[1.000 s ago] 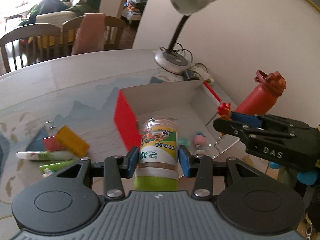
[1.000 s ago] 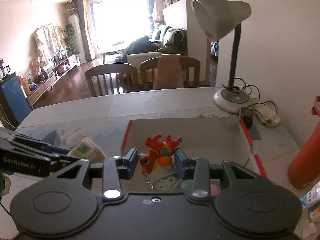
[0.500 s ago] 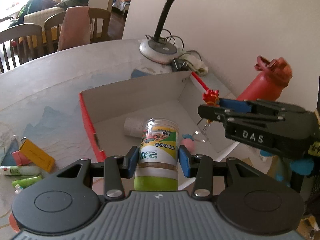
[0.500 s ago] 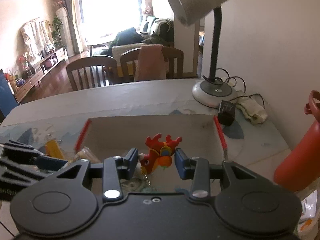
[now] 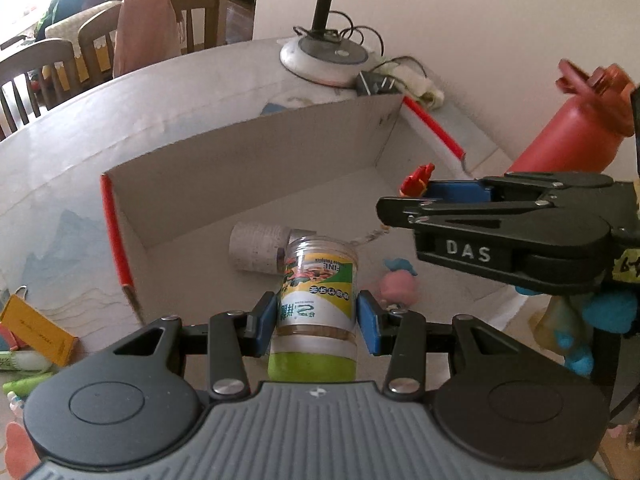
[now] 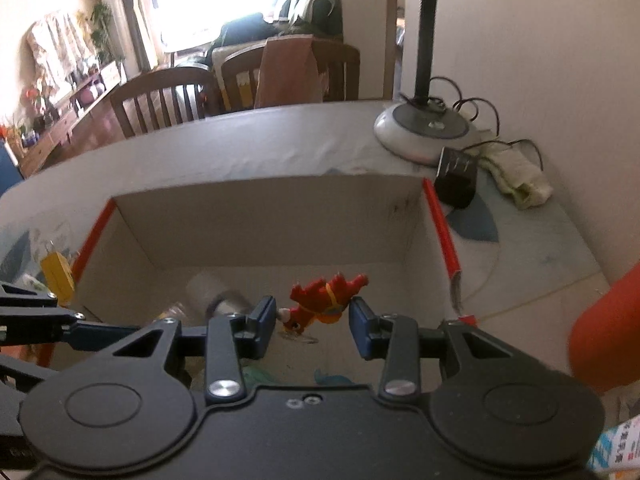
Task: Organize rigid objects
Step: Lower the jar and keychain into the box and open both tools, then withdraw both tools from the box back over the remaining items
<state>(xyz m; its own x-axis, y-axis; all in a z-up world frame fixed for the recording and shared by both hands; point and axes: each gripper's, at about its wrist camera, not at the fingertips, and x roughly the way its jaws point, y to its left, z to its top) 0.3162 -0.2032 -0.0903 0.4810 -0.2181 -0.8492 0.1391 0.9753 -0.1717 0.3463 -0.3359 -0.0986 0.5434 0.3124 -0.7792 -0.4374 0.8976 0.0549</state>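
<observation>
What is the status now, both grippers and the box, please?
Left gripper shut on jar. Right gripper shut on red toy. Both over open box. Roll, pink toy already inside.

Daylight glares through the window (image 6: 200, 4); fisheye edges bend, perhaps slightly blurred.

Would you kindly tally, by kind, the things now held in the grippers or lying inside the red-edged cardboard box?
Clear plastic jar with green lid, held in the left gripper: 1
Red dragon keychain figure, held in the right gripper: 1
Pale roll lying in the box: 1
Pink and blue soft toy in the box: 1
Total: 4
</observation>
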